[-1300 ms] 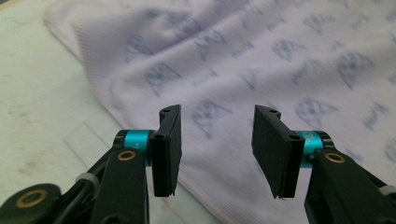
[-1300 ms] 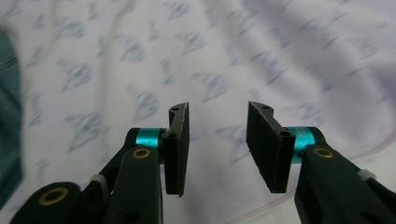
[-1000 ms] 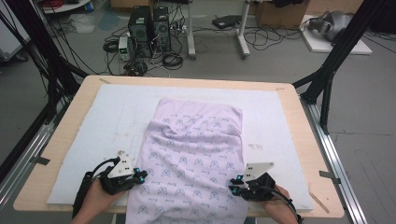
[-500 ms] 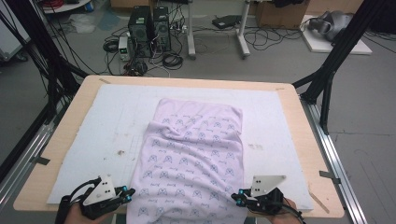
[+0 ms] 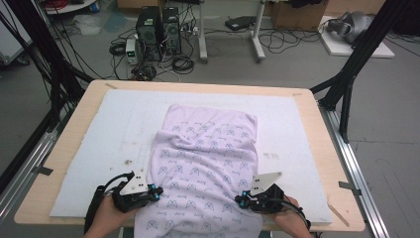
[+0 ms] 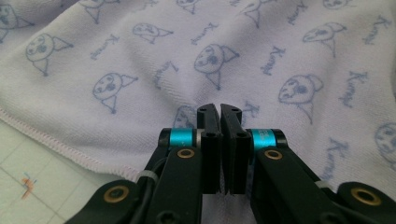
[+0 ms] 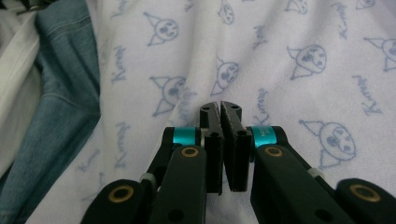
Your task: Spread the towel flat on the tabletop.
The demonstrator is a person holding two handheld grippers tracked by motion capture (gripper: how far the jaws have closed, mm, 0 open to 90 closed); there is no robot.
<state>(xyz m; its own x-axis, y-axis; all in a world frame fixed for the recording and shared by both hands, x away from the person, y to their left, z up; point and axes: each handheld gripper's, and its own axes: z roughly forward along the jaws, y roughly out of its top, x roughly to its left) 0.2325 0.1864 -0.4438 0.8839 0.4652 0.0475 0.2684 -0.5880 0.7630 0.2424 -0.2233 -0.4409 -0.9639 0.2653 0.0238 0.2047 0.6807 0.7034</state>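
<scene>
High view: lilac printed towel (image 5: 205,168) lies lengthwise down the middle of the white mat (image 5: 89,144) on the counter (image 5: 49,163), its near end draping over the 6 o'clock edge. Left gripper (image 5: 154,192) sits at the towel's 7 o'clock side, right gripper (image 5: 239,200) at its 5 o'clock side. Both have their jaws pressed together; whether any cloth is caught between them I cannot tell, no fold shows in the thin gap.

Risk: if neither gripper really has cloth, a pull or lift comes away empty. If just one has it, the towel skews and bunches towards that side. The overhanging end could also drag the whole towel off the counter once the hold loosens.

Left gripper view (image 6: 219,109) gives the pink stitched hem (image 6: 56,140) at 8 o'clock and an orange mark (image 6: 28,179) on the mat grid, too small to make out from above. Right gripper view (image 7: 220,108) gives blue denim (image 7: 60,102) at 9 o'clock, beside the hanging cloth. The high view alone gives the wrinkle ridge (image 5: 198,144) at mid-towel.
</scene>
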